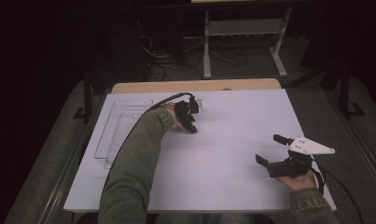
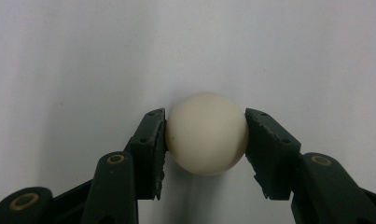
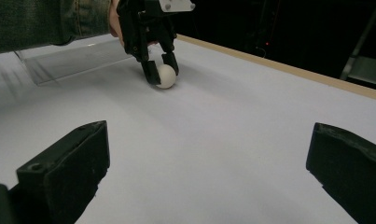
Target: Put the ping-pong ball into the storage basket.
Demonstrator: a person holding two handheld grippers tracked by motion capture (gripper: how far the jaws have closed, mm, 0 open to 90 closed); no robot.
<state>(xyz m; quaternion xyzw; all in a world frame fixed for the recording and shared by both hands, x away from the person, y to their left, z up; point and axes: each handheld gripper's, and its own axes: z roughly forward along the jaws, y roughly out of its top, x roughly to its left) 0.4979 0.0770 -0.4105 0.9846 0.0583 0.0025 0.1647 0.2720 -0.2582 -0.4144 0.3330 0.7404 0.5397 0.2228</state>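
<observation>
A small cream-white ball (image 2: 207,133) sits on the white bench (image 1: 232,140), a little toward eleven o'clock from its centre as the high view shows it, with a clear plastic tray (image 1: 122,130) near it at nine o'clock. The left gripper (image 2: 205,135) has its fingers (image 2: 150,144) pressed to the ball's two sides at about the widest line, and the ball looks to rest on the bench, though whether it has lifted at all I cannot tell. It looks smooth, hard and hollow, so probably very light; its matte skin should slip easily against flat pads, and being round it would roll or squirt out if pinched above or below the middle. The hold across the equator seems the right one, with gentle pressure, since a thin shell could dent. The right gripper (image 1: 274,150) waits near the bench's five o'clock corner, fingers spread wide and holding nothing.
</observation>
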